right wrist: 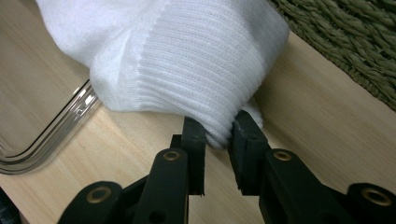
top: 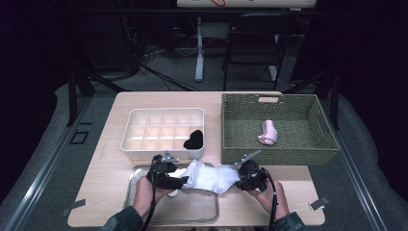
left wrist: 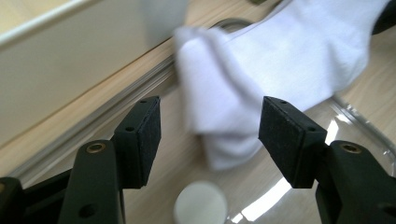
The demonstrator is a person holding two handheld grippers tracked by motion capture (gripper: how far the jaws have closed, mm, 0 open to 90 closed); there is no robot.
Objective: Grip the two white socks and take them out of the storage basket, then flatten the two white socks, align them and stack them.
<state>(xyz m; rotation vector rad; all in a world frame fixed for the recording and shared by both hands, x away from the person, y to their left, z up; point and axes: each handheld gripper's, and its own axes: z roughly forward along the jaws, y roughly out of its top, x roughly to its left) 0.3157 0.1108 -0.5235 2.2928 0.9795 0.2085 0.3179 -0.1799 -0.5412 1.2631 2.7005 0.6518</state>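
White sock (top: 211, 176) stretched between two hand-held grippers at the near edge of a wooden table (top: 115, 159), seen from above. The right gripper (top: 240, 175) pinches the ribbed cuff end of the sock; in the right gripper view (right wrist: 218, 135) its two black jaws stand narrow, with a fold of the ribbing pressed between the pads, and the rest of the sock (right wrist: 187, 51) rises away from the jaws over the tabletop. The left gripper (top: 185, 179) sits at the opposite end of the sock, above a clear tray (top: 139, 204) that lies at the table's front edge. In the left gripper view (left wrist: 210, 135) its jaws are apart, with the folded toe end of the sock (left wrist: 243, 88) hanging just beyond and between the pads but touched by neither. A small white disc (left wrist: 201, 203) lies in the tray below these jaws. The sock spans from over the tray's right rim toward the front wall of a green woven basket (top: 317, 149), which holds a pink sock (top: 267, 132). Behind the left gripper stands a cream divided organiser (top: 139, 147); one of its front right compartments holds a black sock (top: 195, 139). The person's hands and sleeves enter from the bottom edge
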